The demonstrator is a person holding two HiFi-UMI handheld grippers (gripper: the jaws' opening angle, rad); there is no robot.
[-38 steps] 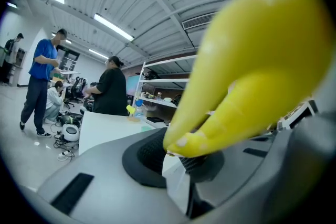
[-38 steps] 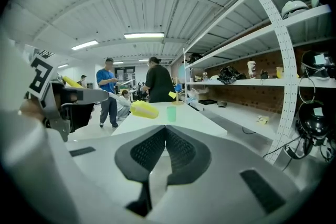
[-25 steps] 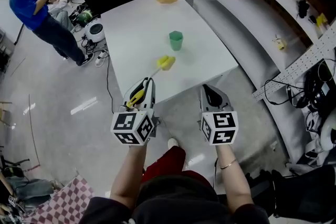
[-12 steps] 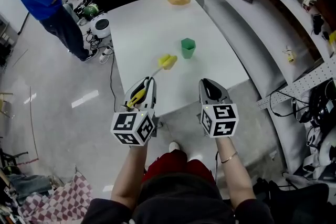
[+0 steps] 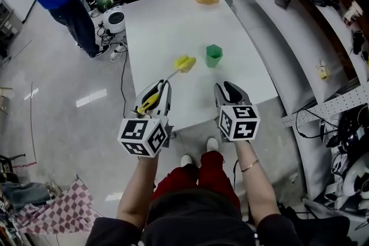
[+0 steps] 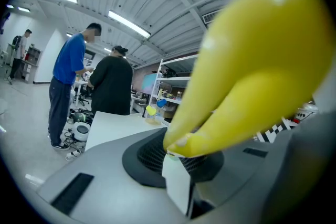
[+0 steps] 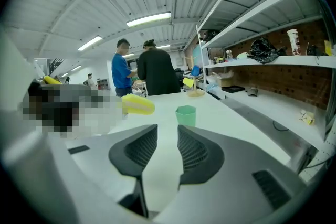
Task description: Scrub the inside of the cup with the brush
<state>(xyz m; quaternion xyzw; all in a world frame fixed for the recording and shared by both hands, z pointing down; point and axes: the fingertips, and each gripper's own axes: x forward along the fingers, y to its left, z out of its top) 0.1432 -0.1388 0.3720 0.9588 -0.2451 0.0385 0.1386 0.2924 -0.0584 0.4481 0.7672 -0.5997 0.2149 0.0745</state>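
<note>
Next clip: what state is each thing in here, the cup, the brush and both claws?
Green cup: upright on the table, mouth up, nothing touching it.
Brush: held by its handle, yellow head left of the cup, not inside it.
Left claw: shut on the brush.
Right claw: open, jaws have just been opening, nothing between them.

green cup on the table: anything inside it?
Nothing shows above the rim of the green cup. Its interior looks plain green, though the bottom is too small to check. The head of the brush is outside, to its left.
</note>
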